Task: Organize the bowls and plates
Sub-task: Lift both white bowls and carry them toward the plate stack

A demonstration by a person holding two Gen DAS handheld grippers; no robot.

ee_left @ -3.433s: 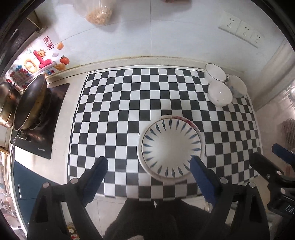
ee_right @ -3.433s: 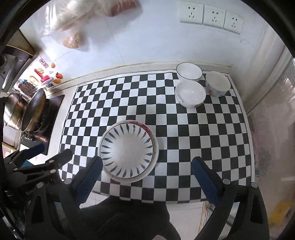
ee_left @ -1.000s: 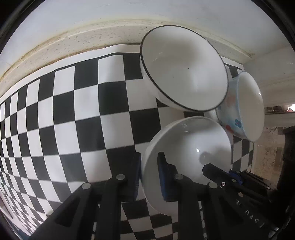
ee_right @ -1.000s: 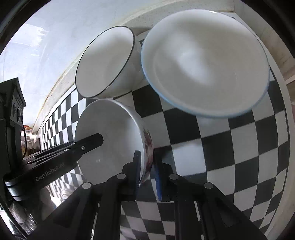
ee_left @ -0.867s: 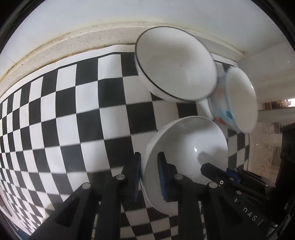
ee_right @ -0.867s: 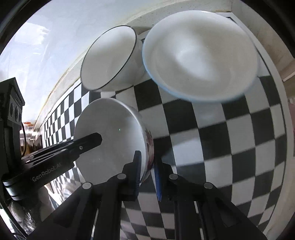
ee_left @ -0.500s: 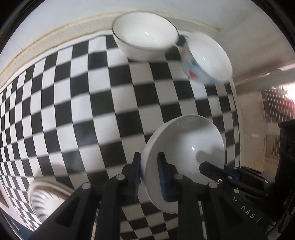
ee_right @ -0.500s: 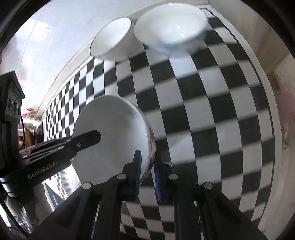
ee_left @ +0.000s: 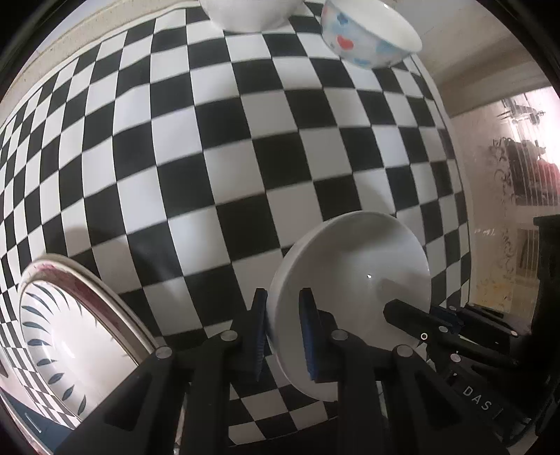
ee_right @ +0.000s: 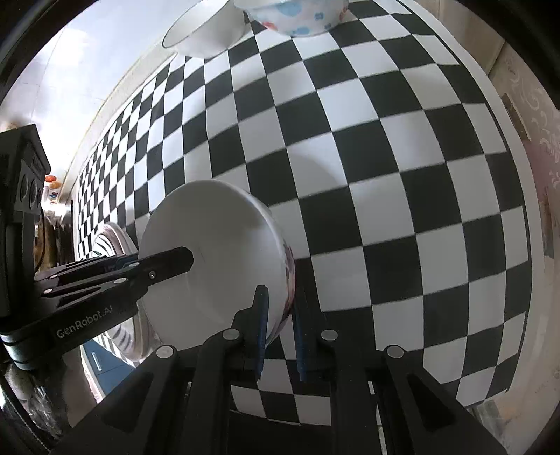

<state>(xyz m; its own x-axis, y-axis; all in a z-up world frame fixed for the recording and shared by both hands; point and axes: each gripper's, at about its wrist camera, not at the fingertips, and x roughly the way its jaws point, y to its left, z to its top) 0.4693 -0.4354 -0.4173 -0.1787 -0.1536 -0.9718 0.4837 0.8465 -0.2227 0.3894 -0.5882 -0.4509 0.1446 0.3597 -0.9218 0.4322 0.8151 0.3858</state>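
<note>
Both grippers hold one white bowl [ee_left: 353, 280] by opposite sides of its rim, lifted above the checkered mat. My left gripper [ee_left: 283, 308] is shut on its left rim; my right gripper [ee_right: 278, 308] is shut on its right rim, where a floral pattern shows on the white bowl [ee_right: 210, 252]. A plate with blue leaf marks [ee_left: 63, 332] lies at the lower left, near the mat's front edge; it also shows in the right wrist view [ee_right: 115, 241]. A black-rimmed white bowl [ee_right: 206, 31] and a bowl with red and blue hearts [ee_left: 364, 38] stand at the back.
The black and white checkered mat [ee_left: 245, 140] covers the counter. A wall runs behind the back bowls. The counter's right edge [ee_right: 518, 122] drops off beside a patterned surface.
Both grippers have lifted the white bowl and carried it back from the two far bowls toward the front of the mat. The leaf-marked plate has come into view.
</note>
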